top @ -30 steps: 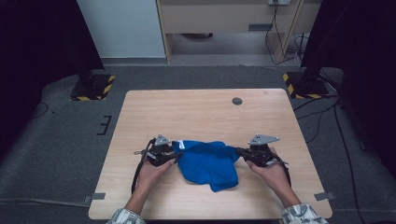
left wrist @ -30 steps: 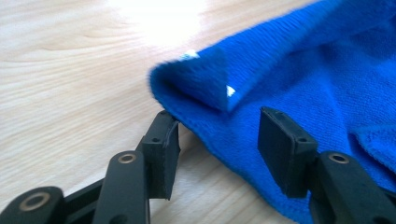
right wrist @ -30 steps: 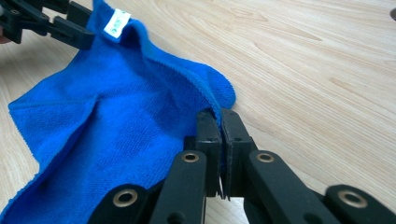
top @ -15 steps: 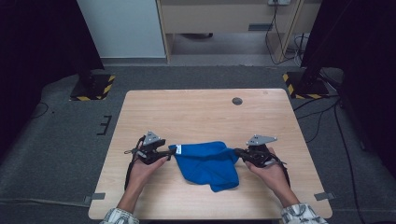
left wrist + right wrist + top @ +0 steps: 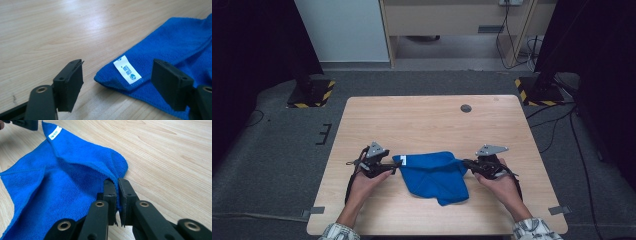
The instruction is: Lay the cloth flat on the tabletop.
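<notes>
A blue microfibre cloth (image 5: 432,172) lies rumpled on the wooden table (image 5: 422,120) near its front edge. My left gripper (image 5: 395,167) is at the cloth's left corner, and its jaws have just been opening. In the left gripper view that gripper (image 5: 118,72) stands open, and the corner with the white label (image 5: 127,70) lies flat between the pads, untouched. My right gripper (image 5: 466,164) is at the cloth's right end. In the right gripper view it (image 5: 117,187) is shut on a raised fold of the cloth (image 5: 62,182).
A small dark round hole (image 5: 466,108) sits in the table's far right part. Two black stands with yellow-black striped bases (image 5: 312,92) (image 5: 537,90) are on the grey floor beyond the table's far corners. A white cabinet stands behind.
The left gripper let go of the cloth's labelled corner and drew back slightly to the left. The corner now lies flat on the table. The right gripper kept still.
</notes>
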Tool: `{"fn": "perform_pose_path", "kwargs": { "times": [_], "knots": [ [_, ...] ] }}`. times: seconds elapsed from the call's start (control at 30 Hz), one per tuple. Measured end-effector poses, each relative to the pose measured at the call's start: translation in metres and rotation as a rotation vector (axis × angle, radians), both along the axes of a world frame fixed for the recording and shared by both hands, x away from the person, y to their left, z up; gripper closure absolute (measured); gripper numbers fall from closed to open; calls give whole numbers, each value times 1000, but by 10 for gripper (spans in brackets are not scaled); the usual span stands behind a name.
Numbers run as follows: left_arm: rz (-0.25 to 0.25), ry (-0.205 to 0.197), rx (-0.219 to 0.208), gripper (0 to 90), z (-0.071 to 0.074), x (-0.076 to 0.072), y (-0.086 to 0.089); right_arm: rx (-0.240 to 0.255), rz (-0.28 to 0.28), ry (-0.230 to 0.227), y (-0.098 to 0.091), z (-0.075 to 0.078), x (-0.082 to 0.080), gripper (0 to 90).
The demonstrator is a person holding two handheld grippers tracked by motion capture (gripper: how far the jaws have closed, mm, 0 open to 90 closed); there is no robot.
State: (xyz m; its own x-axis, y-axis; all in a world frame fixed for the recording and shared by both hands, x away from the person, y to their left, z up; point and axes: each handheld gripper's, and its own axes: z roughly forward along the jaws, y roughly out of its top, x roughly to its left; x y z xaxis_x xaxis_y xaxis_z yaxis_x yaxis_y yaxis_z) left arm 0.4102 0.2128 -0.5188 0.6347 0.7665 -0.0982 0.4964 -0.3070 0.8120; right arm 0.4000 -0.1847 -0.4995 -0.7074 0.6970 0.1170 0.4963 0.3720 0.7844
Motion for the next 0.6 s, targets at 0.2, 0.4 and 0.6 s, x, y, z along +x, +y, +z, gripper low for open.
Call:
{"fn": "perform_pose_path", "kwargs": {
  "times": [0.2,0.4,0.6],
  "knots": [
    [6,21,33,247,-7,2,-2,-1,-3,5,0,-1,0,853],
    [27,-8,63,363,-7,1,-2,-4,-3,8,0,-1,1,852],
    [17,-19,70,395,-10,1,-3,-4,-3,12,0,-2,1,852]
  ]
}}
